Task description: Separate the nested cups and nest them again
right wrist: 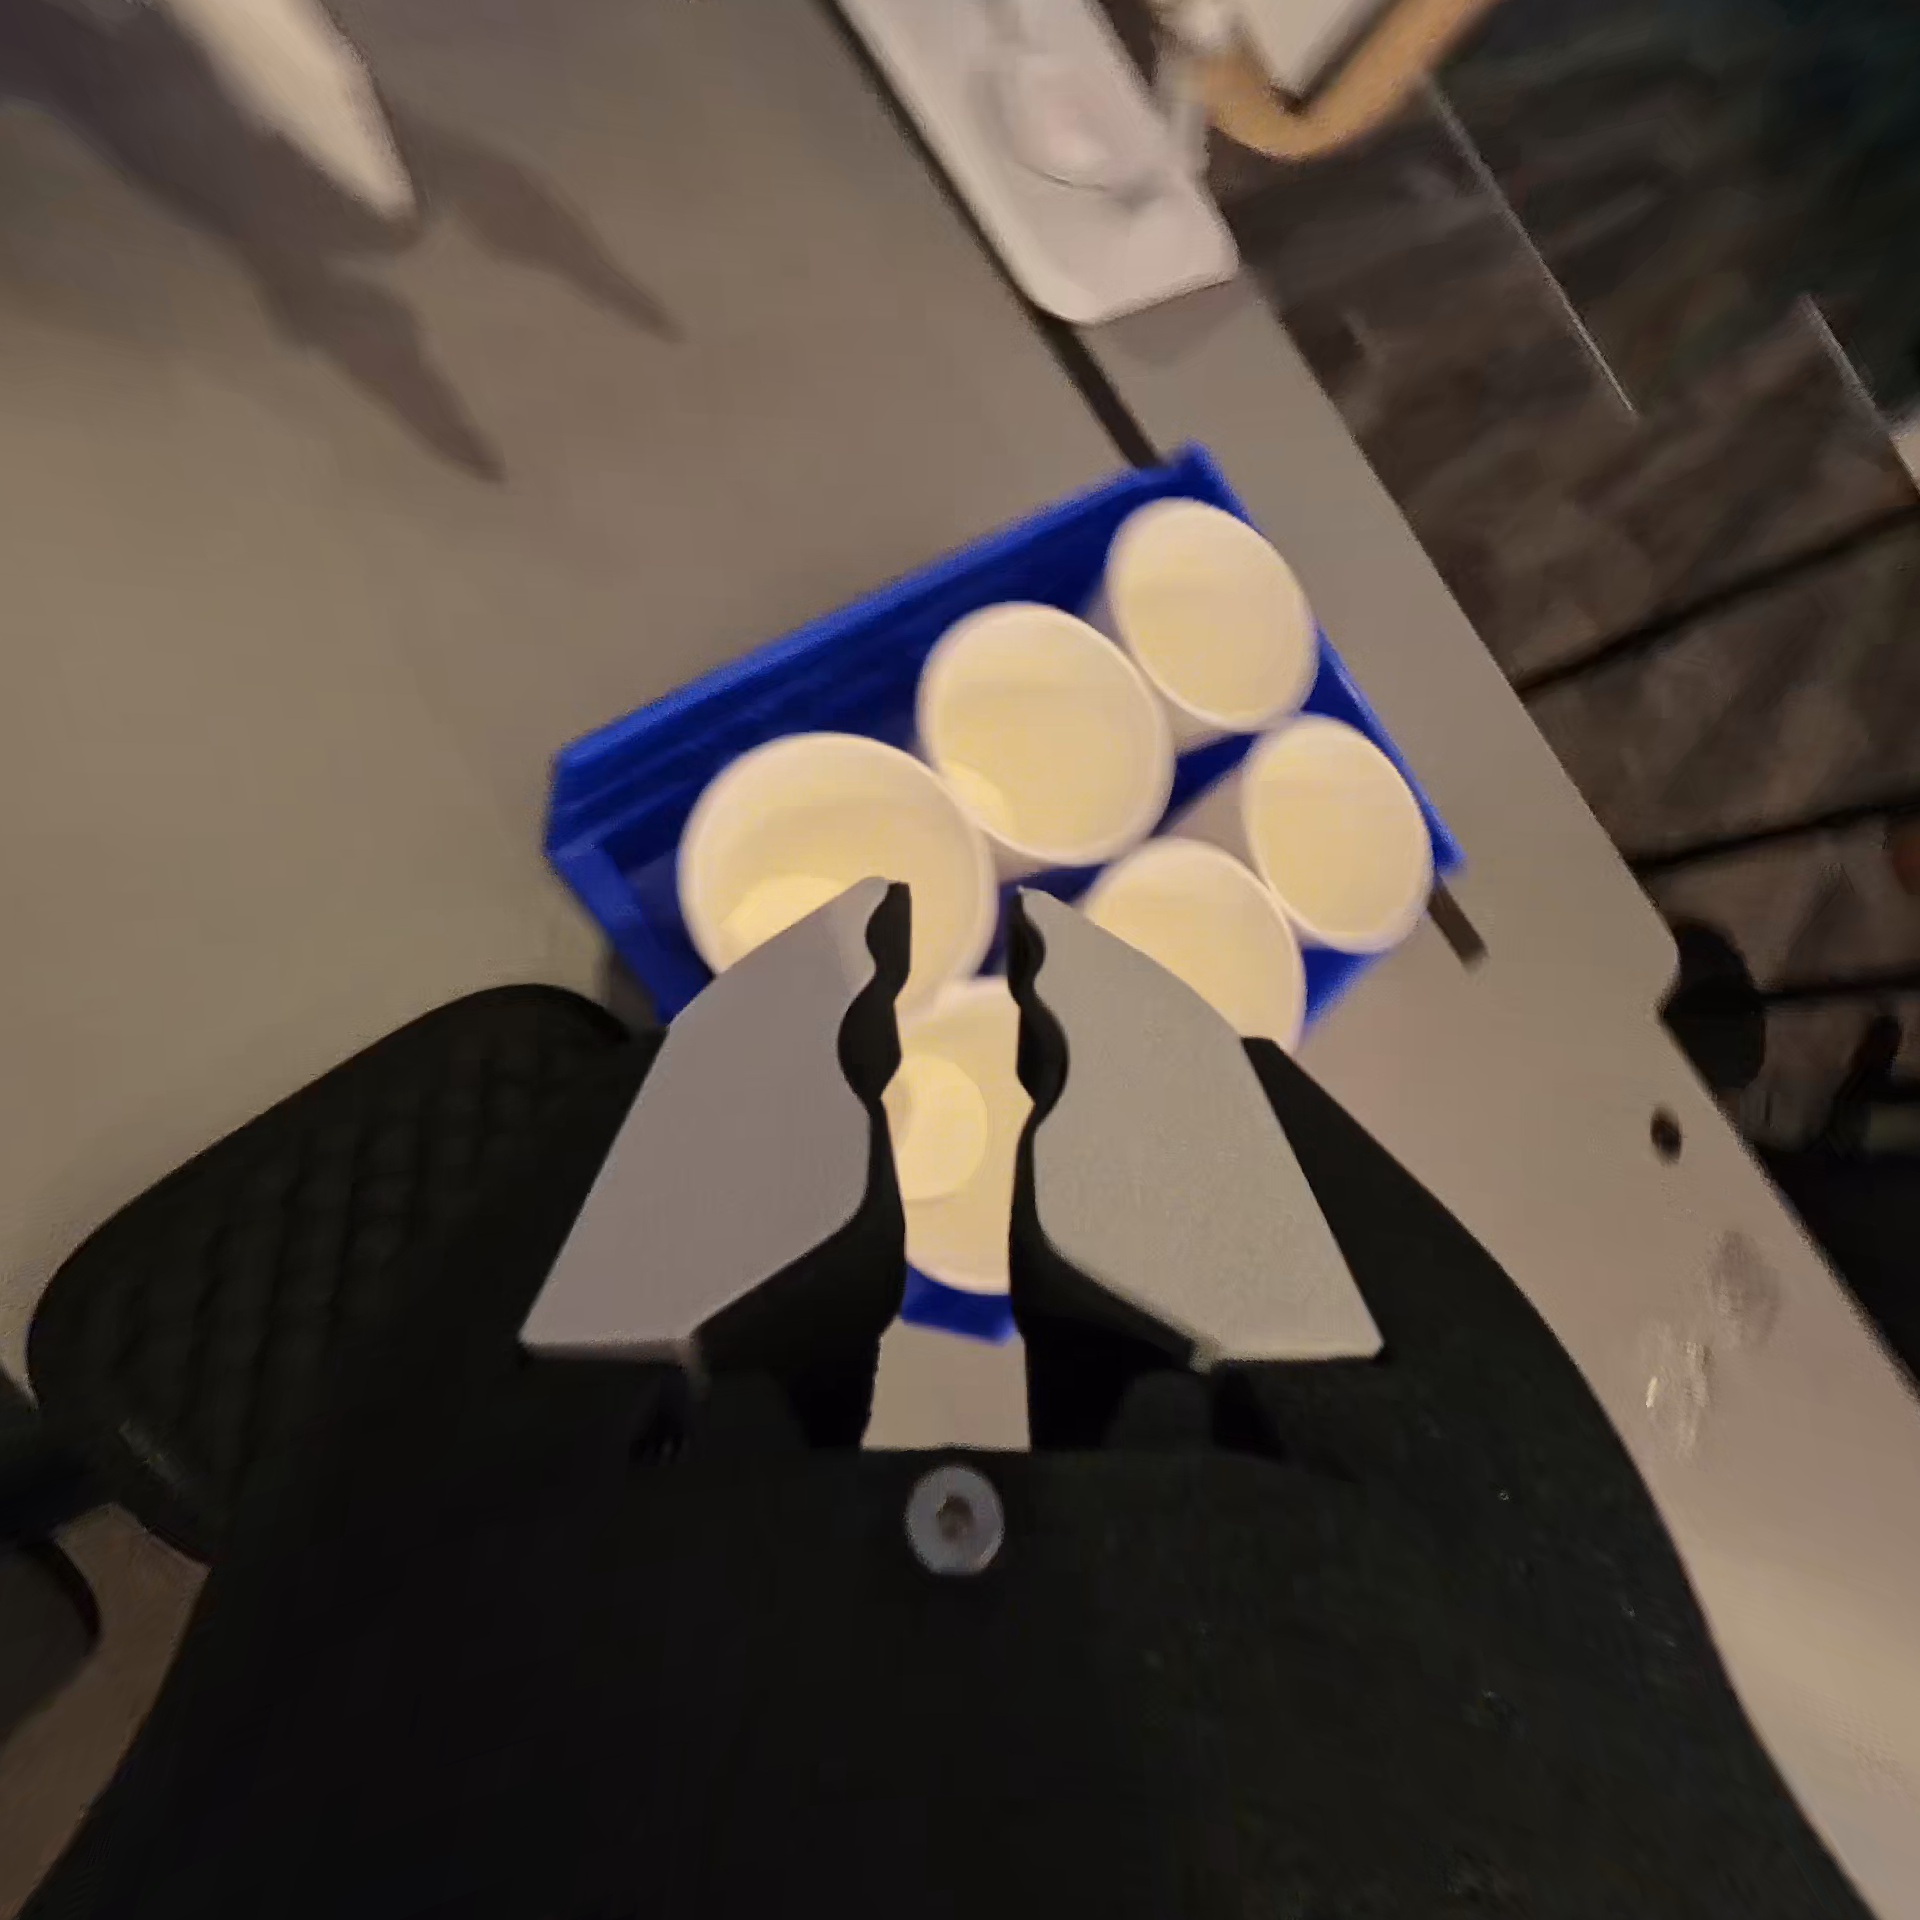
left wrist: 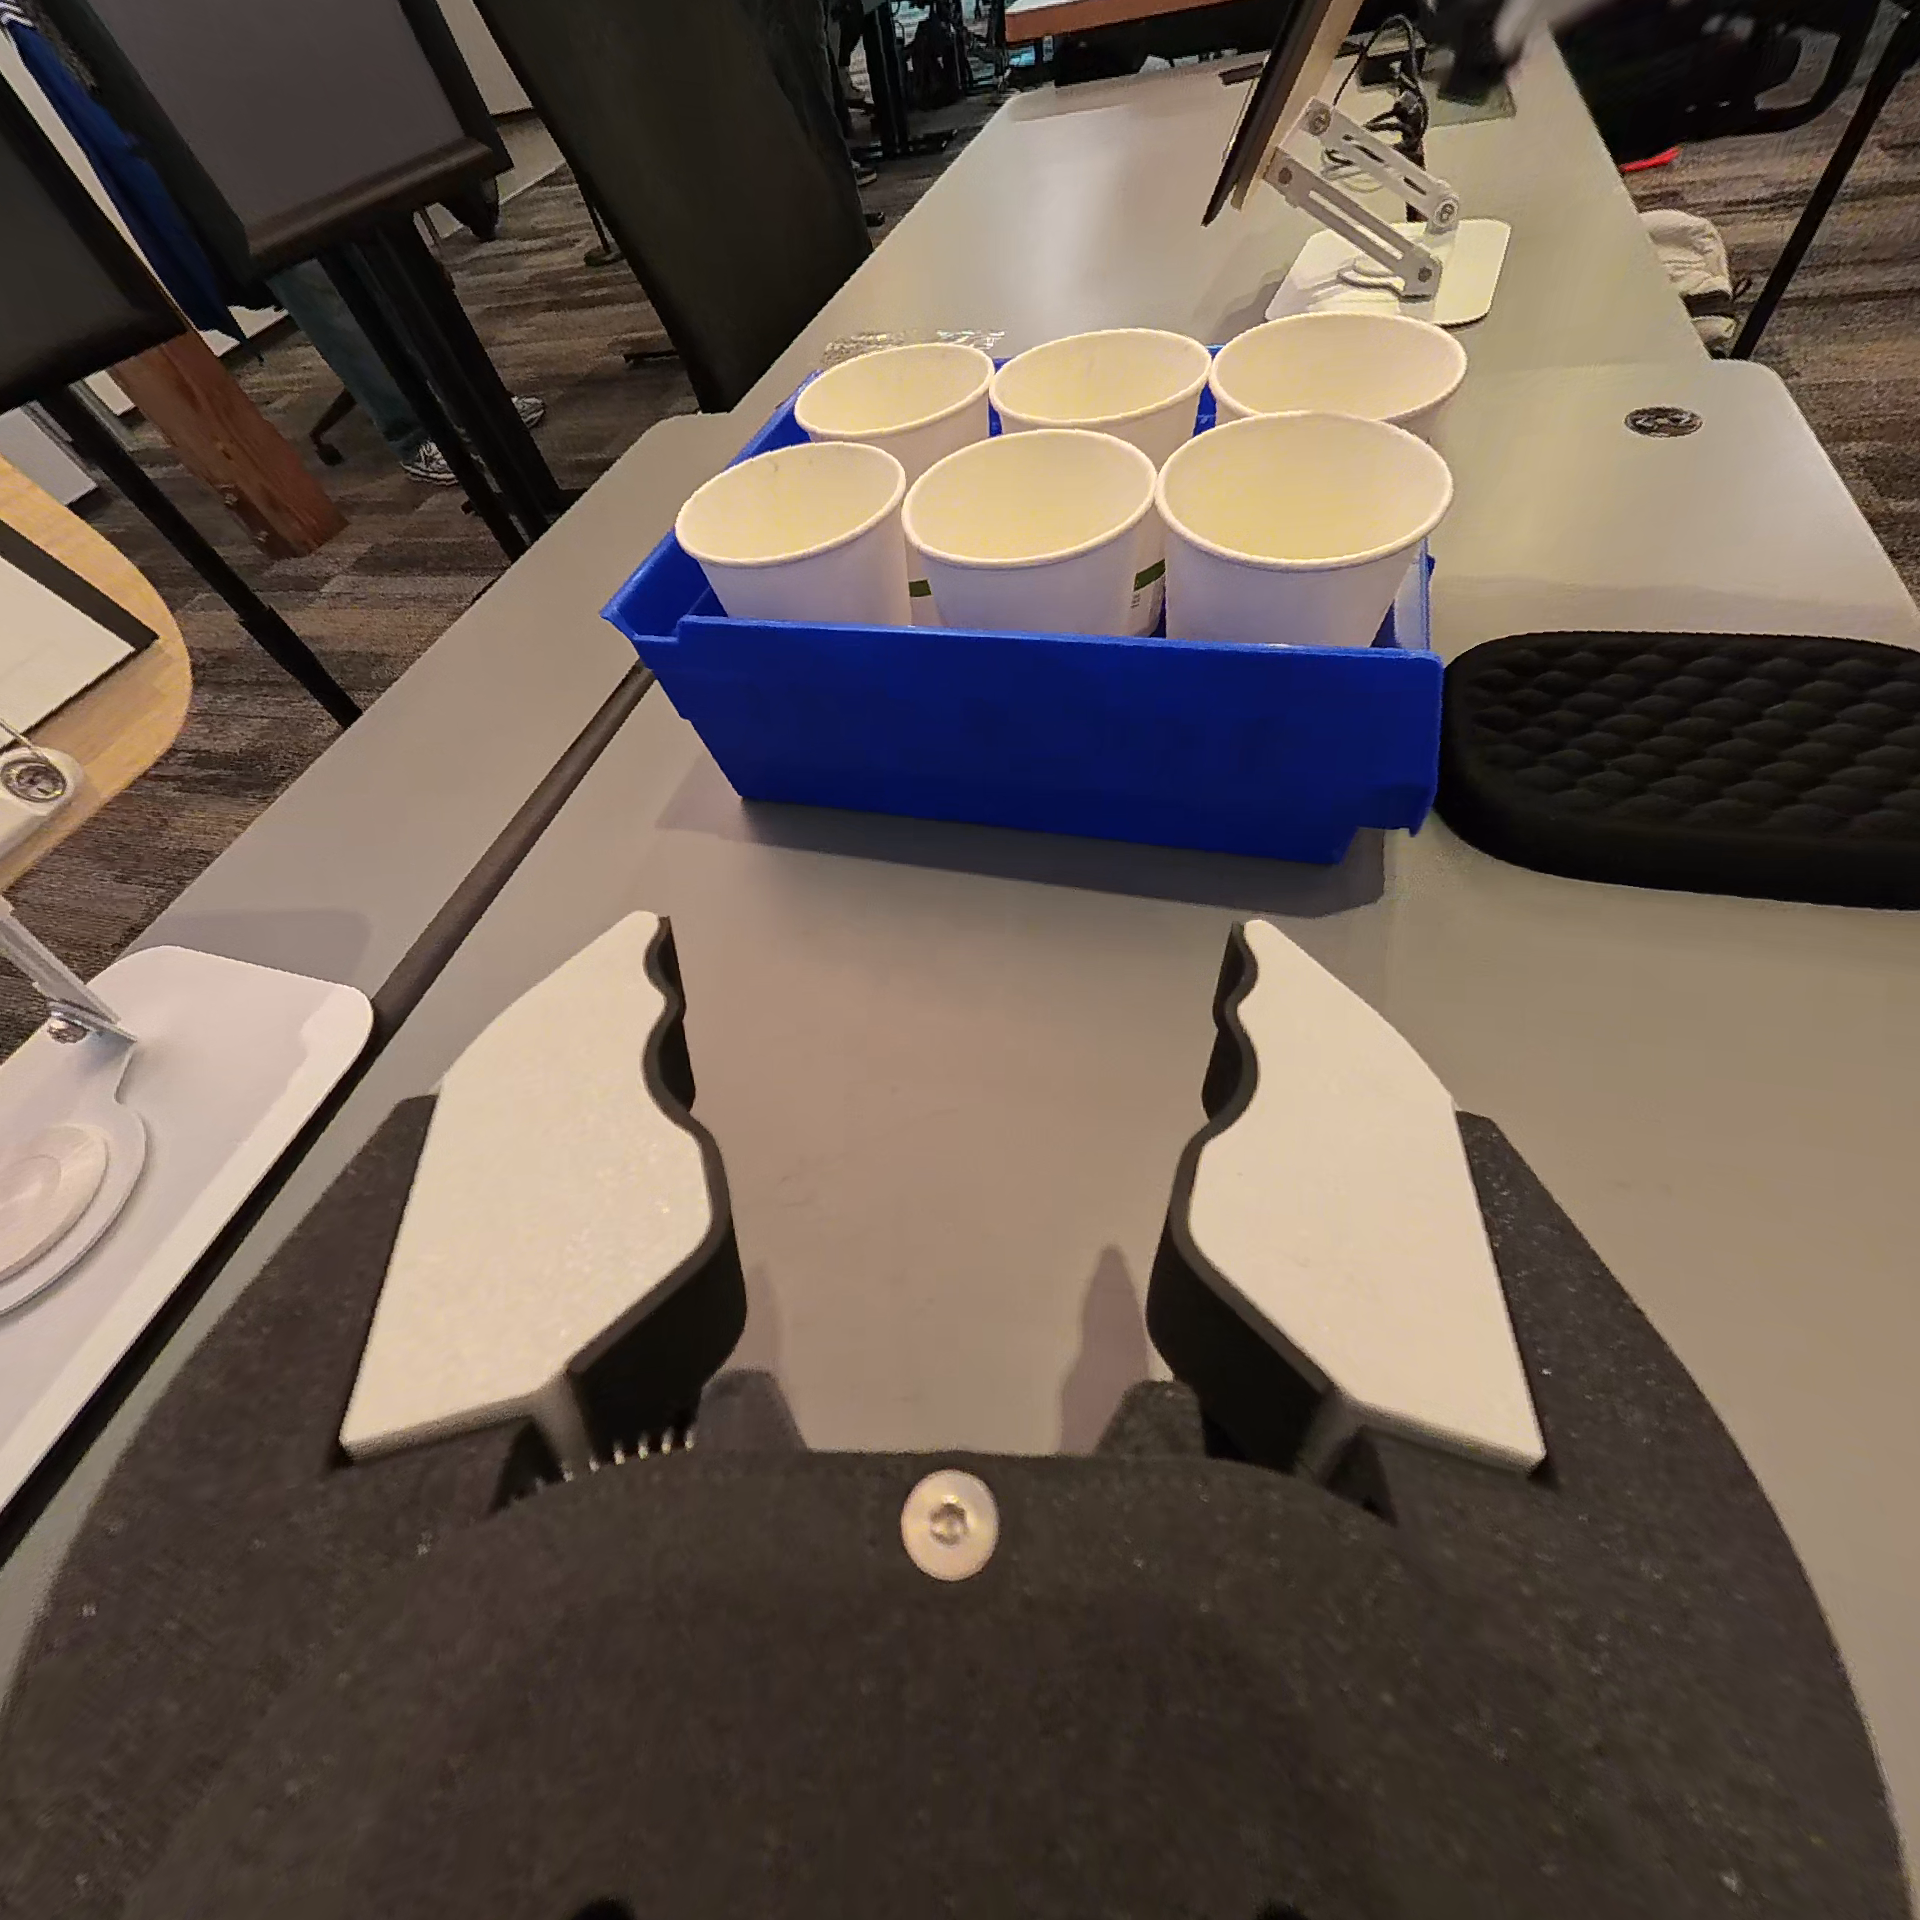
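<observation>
Standing singly in two rows of three, six white paper cups (left wrist: 1049, 520) fill the blue bin (left wrist: 1039, 738) on the grey table (left wrist: 935, 1091), so the separating looks finished and the re-nesting not yet begun. The left gripper (left wrist: 951, 982) waits low over the table, its jaws wide apart and empty, the bin at twelve o'clock and a black mat (left wrist: 1694, 758) at two. The right gripper (right wrist: 956, 904) hovers above the cups, looking down through a narrow gap, jaws nearly together and clamped on nothing. Its view is blurred.
</observation>
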Demonstrator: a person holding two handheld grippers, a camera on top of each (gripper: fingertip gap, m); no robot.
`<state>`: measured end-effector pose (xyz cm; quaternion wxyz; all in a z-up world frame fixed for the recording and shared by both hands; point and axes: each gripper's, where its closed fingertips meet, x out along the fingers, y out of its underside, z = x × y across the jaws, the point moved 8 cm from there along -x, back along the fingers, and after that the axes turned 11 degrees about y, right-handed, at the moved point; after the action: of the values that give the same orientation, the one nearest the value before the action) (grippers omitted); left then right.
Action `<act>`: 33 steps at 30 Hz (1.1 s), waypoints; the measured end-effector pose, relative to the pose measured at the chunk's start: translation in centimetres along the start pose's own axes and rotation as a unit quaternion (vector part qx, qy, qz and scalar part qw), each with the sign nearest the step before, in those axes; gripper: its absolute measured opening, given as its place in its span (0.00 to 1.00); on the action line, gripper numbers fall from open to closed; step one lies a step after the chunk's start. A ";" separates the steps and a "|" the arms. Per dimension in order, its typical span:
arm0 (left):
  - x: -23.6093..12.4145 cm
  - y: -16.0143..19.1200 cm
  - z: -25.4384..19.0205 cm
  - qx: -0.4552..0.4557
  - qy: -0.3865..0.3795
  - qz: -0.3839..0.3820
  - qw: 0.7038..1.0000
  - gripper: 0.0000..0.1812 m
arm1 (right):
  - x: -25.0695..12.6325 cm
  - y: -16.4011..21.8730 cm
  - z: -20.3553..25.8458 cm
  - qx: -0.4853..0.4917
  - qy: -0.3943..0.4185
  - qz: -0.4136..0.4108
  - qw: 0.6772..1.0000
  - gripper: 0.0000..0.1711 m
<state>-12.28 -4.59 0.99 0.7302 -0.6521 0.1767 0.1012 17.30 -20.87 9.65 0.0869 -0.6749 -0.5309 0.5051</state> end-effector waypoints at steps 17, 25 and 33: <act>1.1 1.2 0.2 -0.002 -0.001 0.027 1.000 0.54 | 6.7 11.8 -6.8 0.334 -0.041 0.194 0.921 0.15; 1.3 1.8 0.4 -0.005 -0.003 0.036 0.999 0.54 | 8.2 11.9 -8.4 0.362 -0.066 0.213 0.905 0.15; 1.4 2.1 0.7 -0.007 -0.010 0.041 0.999 0.54 | 10.0 12.4 -7.9 0.353 -0.104 0.258 0.893 0.13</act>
<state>-11.72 -3.76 -1.37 0.7225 -0.6484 0.1957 0.1386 30.47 -14.72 -0.62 0.1307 -0.6570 -0.1310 0.7309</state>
